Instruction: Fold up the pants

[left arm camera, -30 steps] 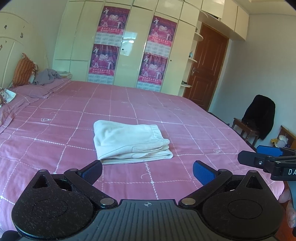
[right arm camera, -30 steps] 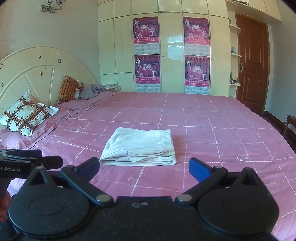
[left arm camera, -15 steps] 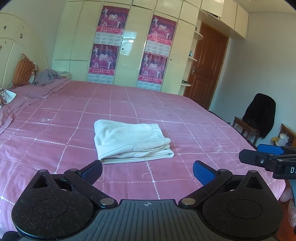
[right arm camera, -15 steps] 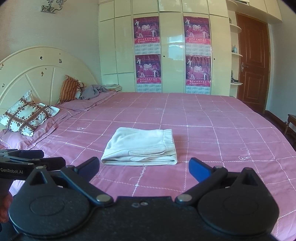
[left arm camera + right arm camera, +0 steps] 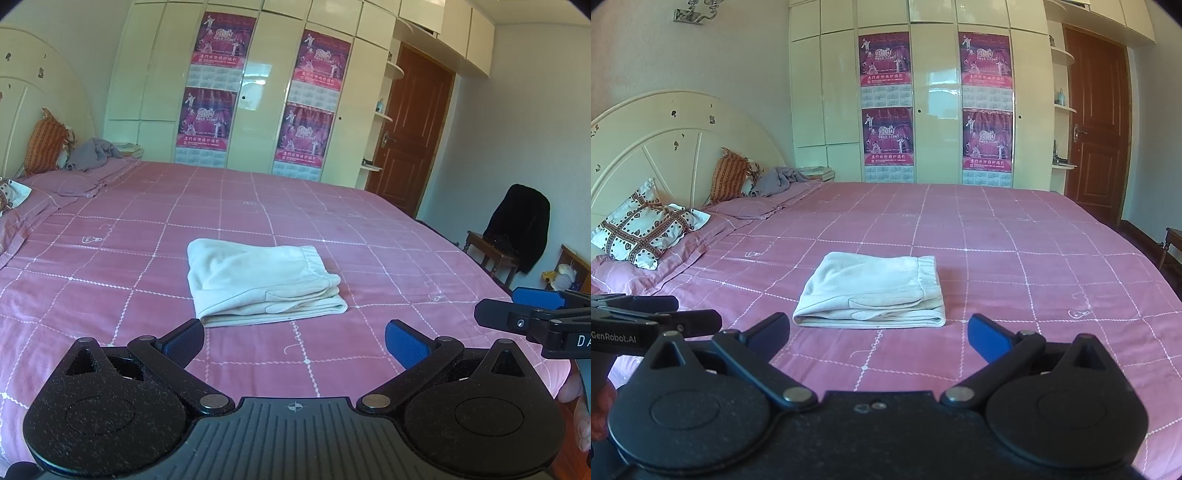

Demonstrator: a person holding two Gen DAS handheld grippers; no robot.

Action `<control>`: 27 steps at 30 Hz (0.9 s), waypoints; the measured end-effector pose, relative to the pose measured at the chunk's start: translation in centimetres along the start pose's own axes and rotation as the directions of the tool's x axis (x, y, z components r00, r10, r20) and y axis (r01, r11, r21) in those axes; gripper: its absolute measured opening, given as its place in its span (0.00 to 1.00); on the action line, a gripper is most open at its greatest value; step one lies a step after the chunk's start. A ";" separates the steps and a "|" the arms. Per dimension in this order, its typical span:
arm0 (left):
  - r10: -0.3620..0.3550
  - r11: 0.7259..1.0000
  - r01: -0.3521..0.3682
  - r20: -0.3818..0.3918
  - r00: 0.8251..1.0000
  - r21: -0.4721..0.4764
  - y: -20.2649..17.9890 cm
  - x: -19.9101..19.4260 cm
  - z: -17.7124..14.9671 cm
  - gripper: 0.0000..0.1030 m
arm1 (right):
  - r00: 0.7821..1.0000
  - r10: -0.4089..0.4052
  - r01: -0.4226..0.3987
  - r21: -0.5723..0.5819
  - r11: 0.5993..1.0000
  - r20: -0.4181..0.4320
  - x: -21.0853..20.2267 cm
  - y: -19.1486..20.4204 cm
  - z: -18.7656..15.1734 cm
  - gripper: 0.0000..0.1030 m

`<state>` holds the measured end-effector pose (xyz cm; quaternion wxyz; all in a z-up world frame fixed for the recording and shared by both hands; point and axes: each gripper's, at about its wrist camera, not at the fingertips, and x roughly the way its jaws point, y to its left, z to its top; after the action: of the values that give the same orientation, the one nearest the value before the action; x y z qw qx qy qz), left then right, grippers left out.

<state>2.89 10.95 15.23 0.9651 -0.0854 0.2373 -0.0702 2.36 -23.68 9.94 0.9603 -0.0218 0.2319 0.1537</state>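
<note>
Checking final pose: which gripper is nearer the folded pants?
Neither clearly: the left gripper and right gripper both hover open, short of the pants, touching nothing.

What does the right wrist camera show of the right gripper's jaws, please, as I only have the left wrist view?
Observer: The right gripper is open with nothing between its fingers. It is held short of the folded pants and does not touch them.
Operator: Thank you. What lies at the head of the bed, beyond the left edge of my frame?
Observer: A white patterned pillow with dark hearts leans at the foot of the cream headboard, well apart from the pants.
Operator: Is there anything on the wall above it?
Observer: A metal wall fitting is mounted high on the wall, above the headboard.
</note>
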 end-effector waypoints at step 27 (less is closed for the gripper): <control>-0.005 1.000 0.005 0.007 1.000 0.015 0.0 -0.3 0.0 1.00 | 1.000 -0.004 0.004 0.000 1.000 -0.003 0.3 -0.2 -0.3 1.00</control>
<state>2.60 11.01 15.39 0.9664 -0.0792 0.2331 -0.0741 2.58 -23.80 9.55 0.9603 -0.0227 0.2331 0.1518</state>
